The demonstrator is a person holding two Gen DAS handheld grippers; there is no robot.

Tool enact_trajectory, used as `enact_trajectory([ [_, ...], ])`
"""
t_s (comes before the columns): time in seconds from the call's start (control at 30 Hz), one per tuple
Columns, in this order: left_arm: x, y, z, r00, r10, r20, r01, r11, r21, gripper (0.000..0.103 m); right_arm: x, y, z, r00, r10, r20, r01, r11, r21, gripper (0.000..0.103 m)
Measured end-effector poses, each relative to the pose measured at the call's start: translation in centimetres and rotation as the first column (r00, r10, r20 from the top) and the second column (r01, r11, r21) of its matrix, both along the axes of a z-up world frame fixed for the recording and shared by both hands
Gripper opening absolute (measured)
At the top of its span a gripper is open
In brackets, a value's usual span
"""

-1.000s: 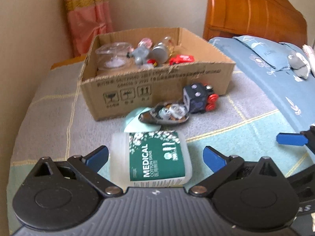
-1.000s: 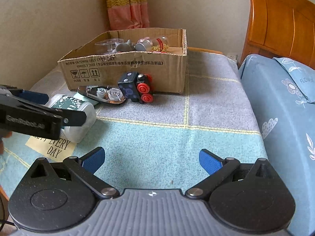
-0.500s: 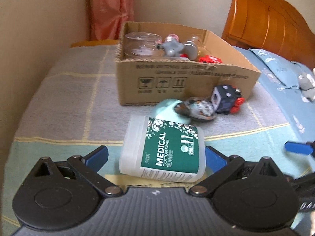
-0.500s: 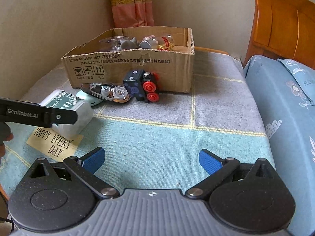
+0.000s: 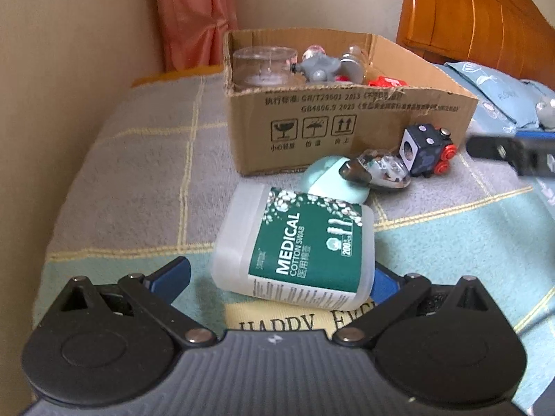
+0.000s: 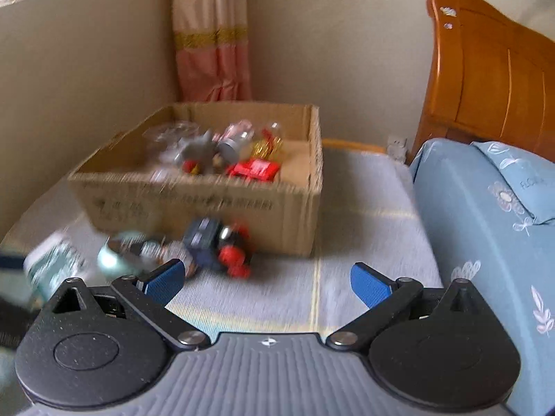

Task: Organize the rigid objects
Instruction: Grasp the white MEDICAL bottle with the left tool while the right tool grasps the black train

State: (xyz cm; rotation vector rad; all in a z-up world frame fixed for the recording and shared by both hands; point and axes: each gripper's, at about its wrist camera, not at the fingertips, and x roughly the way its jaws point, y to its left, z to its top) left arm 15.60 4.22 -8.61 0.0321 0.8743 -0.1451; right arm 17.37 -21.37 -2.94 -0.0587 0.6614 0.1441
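Note:
A white cotton-swab box with a green "MEDICAL" label [image 5: 295,246] lies on the blanket between the blue fingers of my open left gripper [image 5: 277,274]; touching or not, I cannot tell. Beyond it lie a pale green round case [image 5: 326,180], a clear shoe-shaped trinket [image 5: 378,173] and a dark blue toy block with red wheels [image 5: 426,152]. The open cardboard box [image 5: 347,128] behind holds several small items. My right gripper [image 6: 267,282] is open and empty, above the blanket in front of the toy block [image 6: 215,246]; its view is blurred.
A wall runs along the left, with a pink curtain [image 5: 197,17] in the corner. A wooden headboard [image 6: 485,79] and blue bedding [image 6: 485,225] lie to the right. A "HAPPY EVERY DAY" card [image 5: 295,315] lies under the swab box.
My left gripper has swung left and closed in around the swab box. My right gripper has moved forward toward the toys and cardboard box, now showing in the left wrist view.

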Motion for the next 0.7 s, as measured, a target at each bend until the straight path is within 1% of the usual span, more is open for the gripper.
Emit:
enact_trajectory([
  [0.1, 0.3, 0.6, -0.5, 1.000, 0.006, -0.028, -0.008, 0.999, -0.054, 0.102, 1.7, 0.0, 0.1, 1.000, -0.021, 0.011, 0.021, 1.000, -0.002, 0.103],
  [0.13, 0.2, 0.7, -0.5, 1.000, 0.008, -0.018, -0.009, 0.998, -0.060, 0.102, 2.1, 0.0, 0.1, 0.999, -0.029, 0.015, 0.029, 1.000, -0.004, 0.103],
  [0.3, 0.1, 0.5, -0.7, 1.000, -0.010, -0.015, 0.010, 0.999, -0.033, 0.102, 4.1, -0.2, -0.1, 0.998, -0.051, 0.020, 0.052, 0.998, -0.022, 0.103],
  [0.4, 0.0, -0.1, -0.9, 1.000, -0.017, -0.017, 0.018, 1.000, 0.017, 0.102, 4.7, -0.4, -0.5, 0.998, -0.069, 0.008, 0.069, 0.997, -0.029, 0.103],
  [0.53, -0.1, 0.0, -0.9, 1.000, -0.016, -0.016, 0.017, 1.000, 0.013, 0.102, 4.0, -0.7, -0.8, 0.999, -0.053, -0.004, 0.053, 0.998, -0.016, 0.103],
  [0.63, -0.1, 0.0, -0.9, 1.000, -0.016, -0.014, 0.016, 1.000, 0.013, 0.102, 3.0, -0.7, -0.9, 0.999, -0.037, -0.012, 0.036, 0.999, -0.034, 0.103],
  [0.7, 0.0, 0.1, -0.9, 1.000, -0.016, -0.013, 0.017, 1.000, 0.013, 0.102, 2.4, -0.7, -1.2, 0.998, -0.035, -0.044, 0.032, 0.997, -0.064, 0.103],
])
